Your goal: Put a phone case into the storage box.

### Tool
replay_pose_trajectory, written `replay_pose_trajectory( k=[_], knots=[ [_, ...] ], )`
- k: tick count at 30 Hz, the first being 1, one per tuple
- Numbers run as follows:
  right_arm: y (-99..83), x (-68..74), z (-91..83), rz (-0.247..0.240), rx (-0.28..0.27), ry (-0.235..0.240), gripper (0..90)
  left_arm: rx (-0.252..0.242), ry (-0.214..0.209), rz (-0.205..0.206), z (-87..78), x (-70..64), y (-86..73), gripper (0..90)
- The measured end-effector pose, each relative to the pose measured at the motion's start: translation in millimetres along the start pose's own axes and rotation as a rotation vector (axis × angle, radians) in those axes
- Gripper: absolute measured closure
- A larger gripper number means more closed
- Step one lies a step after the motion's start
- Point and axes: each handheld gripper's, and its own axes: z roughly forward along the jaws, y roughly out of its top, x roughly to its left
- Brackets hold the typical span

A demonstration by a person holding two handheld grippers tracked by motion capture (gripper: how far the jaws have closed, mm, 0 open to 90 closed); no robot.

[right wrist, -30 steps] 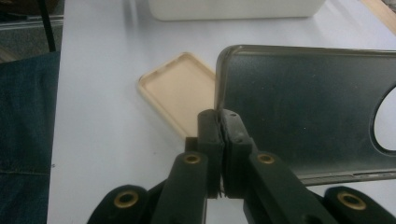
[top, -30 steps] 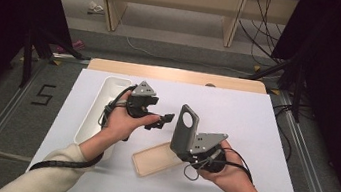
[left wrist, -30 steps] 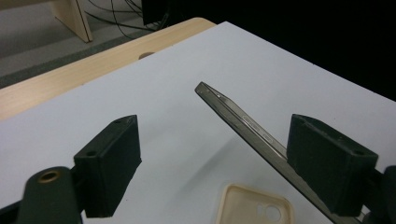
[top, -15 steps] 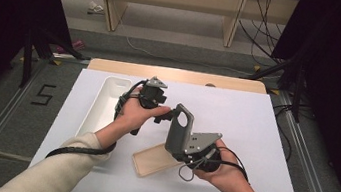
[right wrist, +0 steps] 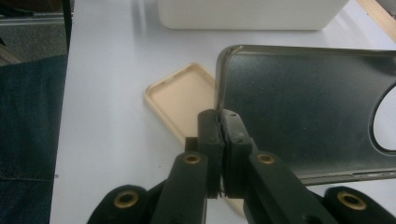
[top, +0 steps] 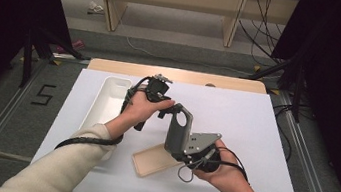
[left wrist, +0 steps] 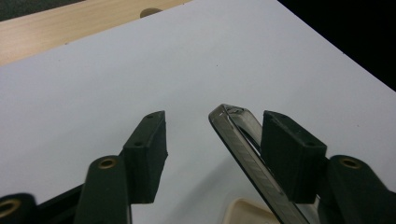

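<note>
**Handover of dark phone case: risk of slip at the edge grip**

White bin (top: 107, 100) sits at the left of the counter (top: 263, 139), untouched. Left gripper (top: 169, 111) hovers mid-counter, jaws wide apart and holding nothing; in the left gripper view the top edge of the dark case (left wrist: 243, 140) stands between them, just beside one pad, contact uncertain. Beige case (top: 154, 159) lies flat, near side, below the raised one. Right gripper (right wrist: 219, 126) has its jaws closed tight on the dark case's rim, holding it upright above the counter.

Judgement: the pinch is on a thin edge only. If the left jaws close off-centre, the case may twist, pop free and drop onto the beige case.
</note>
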Motion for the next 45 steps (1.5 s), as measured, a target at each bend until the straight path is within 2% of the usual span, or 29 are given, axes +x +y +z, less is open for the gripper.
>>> replay_pose_trajectory(
  k=[4,10,15,19,24,26,27,28,29,32,35,37,40,44,45],
  knots=[
    [0.3,-0.1,0.0,-0.011,0.004,0.0,88.6,0.02,-0.03,-0.033,2.3,-2.1,-0.2,47.9],
    [0.6,0.9,0.4,-0.02,0.008,-0.002,88.6,0.043,-0.041,-0.063,5.6,-3.1,-0.5,56.3],
    [1.2,2.3,1.2,-0.028,0.013,0.002,88.6,0.048,-0.06,-0.124,7.5,-2.6,-0.4,65.2],
    [0.5,3.6,3.6,-0.039,0.027,0.001,88.6,0.02,-0.089,-0.179,4.6,-3.6,0.4,70.7],
    [-0.6,4.8,7.0,-0.058,0.059,-0.007,88.5,-0.031,-0.114,-0.195,-2.1,-12.0,1.2,76.6],
    [-1.7,5.7,9.6,-0.059,0.07,-0.013,87.9,-0.057,-0.147,-0.204,-5.6,-16.4,2.2,79.5],
    [-2.3,5.8,11.0,-0.059,0.072,-0.015,87.3,-0.067,-0.15,-0.181,-7.3,-19.7,2.6,80.9],
    [-2.8,5.3,10.9,-0.06,0.072,-0.024,85.1,-0.077,-0.102,-0.111,-9.3,-23.6,2.8,81.0],
    [-3.5,4.4,9.9,-0.054,0.066,-0.031,82.6,-0.089,-0.087,-0.081,-11.2,-26.5,2.4,81.0],
    [-5.9,0.6,5.1,-0.016,0.027,-0.082,69.2,-0.124,-0.09,-0.045,-16.7,-29.5,0.6,81.0],
    [-9.5,-4.1,1.5,0.027,-0.012,-0.134,54.6,-0.158,-0.052,0.012,-22.5,-29.1,-2.7,81.0],
    [-11.1,-6.2,-0.8,0.067,-0.037,-0.172,45.9,-0.186,-0.033,0.03,-26.4,-26.8,-6.1,81.0],
    [-13.4,-9.8,-5.9,0.105,-0.076,-0.214,37.5,-0.219,-0.034,0.036,-33.2,-21.3,-11.9,80.9],
    [-17.6,-15.7,-11.6,0.182,-0.107,-0.236,30.9,-0.255,-0.028,0.051,-40.8,-16.3,-19.0,81.0],
    [-19.0,-16.9,-12.4,0.199,-0.114,-0.239,29.3,-0.285,-0.027,0.059,-46.5,-12.6,-23.9,81.0]
  ],
)
